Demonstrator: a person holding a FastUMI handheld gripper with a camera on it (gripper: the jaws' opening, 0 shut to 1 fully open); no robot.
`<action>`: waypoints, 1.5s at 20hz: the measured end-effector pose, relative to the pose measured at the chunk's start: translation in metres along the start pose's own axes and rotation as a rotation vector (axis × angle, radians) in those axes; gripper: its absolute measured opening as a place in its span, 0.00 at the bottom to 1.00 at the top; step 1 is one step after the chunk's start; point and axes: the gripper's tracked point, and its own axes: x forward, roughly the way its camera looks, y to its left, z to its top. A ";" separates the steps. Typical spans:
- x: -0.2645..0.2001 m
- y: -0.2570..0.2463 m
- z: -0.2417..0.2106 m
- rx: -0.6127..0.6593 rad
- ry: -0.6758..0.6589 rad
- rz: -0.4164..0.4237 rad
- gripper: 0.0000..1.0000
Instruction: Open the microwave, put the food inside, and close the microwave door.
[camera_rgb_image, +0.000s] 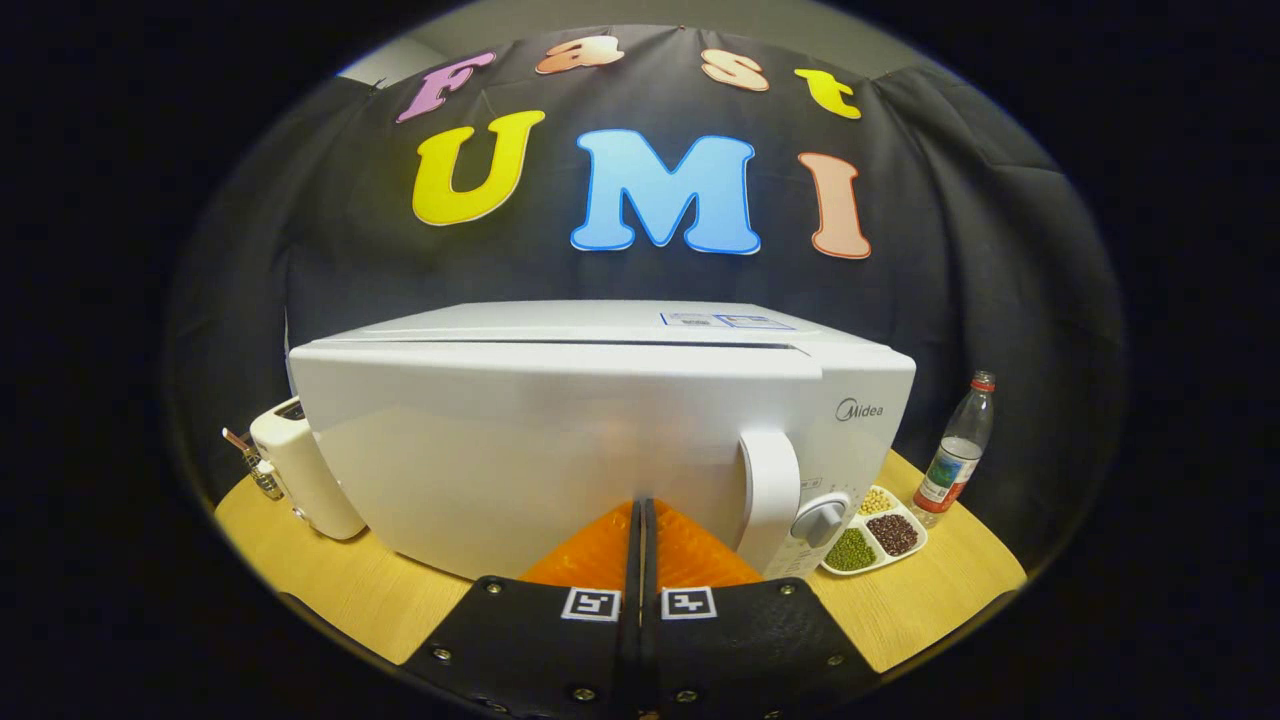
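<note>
Gripper view: fingers (640, 505) closed, touching microwave (600, 430) door; wooden table (330, 580).

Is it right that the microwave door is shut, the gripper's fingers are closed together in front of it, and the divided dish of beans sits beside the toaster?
Not quite: in the gripper view, the divided dish sits beside the bottle, across the microwave from the toaster. Door shut, gripper closed: correct.

The microwave (560, 440) hides most of the toaster (300, 470) at the table's (340, 580) left edge, and its bottom front edge is covered by the fingers (690, 560). The gripper (640, 505) has its 2 fingers closed together, tips at the door; contact cannot be told. The panel markings by the dial (820, 518) are too small to read. The dish (875, 535) is partly behind the microwave's corner. The bottle (958, 455) label is unreadable.
</note>
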 end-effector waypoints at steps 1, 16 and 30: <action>0.002 0.000 0.001 0.002 -0.005 -0.002 0.01; -0.092 -0.005 0.051 -0.007 -0.140 -0.029 0.02; -0.235 0.012 0.046 -0.021 -0.235 -0.023 0.02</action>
